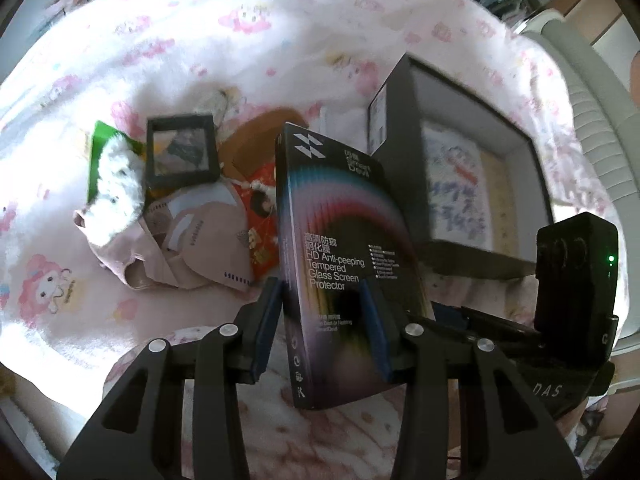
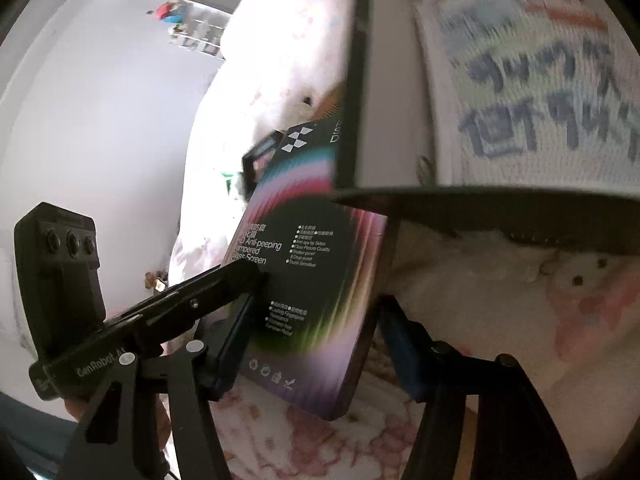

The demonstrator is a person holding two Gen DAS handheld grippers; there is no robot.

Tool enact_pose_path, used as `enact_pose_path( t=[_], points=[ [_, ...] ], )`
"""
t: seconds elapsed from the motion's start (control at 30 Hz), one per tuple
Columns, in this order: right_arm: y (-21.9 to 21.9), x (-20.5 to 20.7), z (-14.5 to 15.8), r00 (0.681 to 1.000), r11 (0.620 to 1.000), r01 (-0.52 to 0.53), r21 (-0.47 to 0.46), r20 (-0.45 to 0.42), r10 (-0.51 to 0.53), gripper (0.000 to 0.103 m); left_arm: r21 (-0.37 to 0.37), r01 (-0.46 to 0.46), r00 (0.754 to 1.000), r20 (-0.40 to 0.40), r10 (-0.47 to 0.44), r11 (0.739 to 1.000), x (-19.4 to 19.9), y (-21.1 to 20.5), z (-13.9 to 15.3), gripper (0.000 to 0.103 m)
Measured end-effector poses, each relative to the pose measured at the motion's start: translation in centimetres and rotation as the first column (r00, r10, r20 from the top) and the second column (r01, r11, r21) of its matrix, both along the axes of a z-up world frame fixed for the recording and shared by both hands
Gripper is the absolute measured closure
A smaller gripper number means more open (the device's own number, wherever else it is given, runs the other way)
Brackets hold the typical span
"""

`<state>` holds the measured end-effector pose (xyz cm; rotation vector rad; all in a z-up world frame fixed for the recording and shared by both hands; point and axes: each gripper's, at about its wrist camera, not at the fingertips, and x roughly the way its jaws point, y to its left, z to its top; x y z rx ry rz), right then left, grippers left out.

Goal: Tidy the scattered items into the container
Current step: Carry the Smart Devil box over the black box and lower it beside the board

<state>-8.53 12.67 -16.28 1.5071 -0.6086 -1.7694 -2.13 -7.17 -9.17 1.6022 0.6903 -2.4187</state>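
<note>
A dark screen protector box with rainbow stripes stands tilted above the pink blanket. My left gripper is shut on it, one pad at its spine and the other on its front face. In the right wrist view the same box sits low between the fingers of my right gripper, which is open, with a narrow gap at the right pad. One left-gripper finger touches the box face. The black container with white inner walls lies just behind, and a sheet with blue writing is inside it.
A pile lies left of the box: a black square frame, a white fluffy toy, a green packet, pink masks and a red packet. The right gripper's body is close on the right. A white rail borders the bed.
</note>
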Motion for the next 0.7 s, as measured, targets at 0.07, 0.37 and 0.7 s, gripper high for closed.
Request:
enact_pose_path(
  t=[0.07,0.37,0.7],
  points=[
    [0.0,0.3,1.9,0.999,1.000,-0.002,0.002,-0.043,0.002,0.044,-0.008,0.000,0.999,-0.047,-0.001,1.000,0.5,0.2,1.8,0.062],
    [3.3,-0.2,7.9,0.981,0.999,0.043,0.024,-0.191,-0.037,0.044,0.000,0.098,0.980,-0.174,-0.096,0.995,-2.8,3.0,6.2,0.062],
    [10.2,-7.1,11.0,0.961,0.981,0.071,0.180,-0.276,-0.019,0.044,0.105,0.195,0.957,-0.238,-0.165,0.975,-12.4,8.5,6.5,0.062]
  ],
)
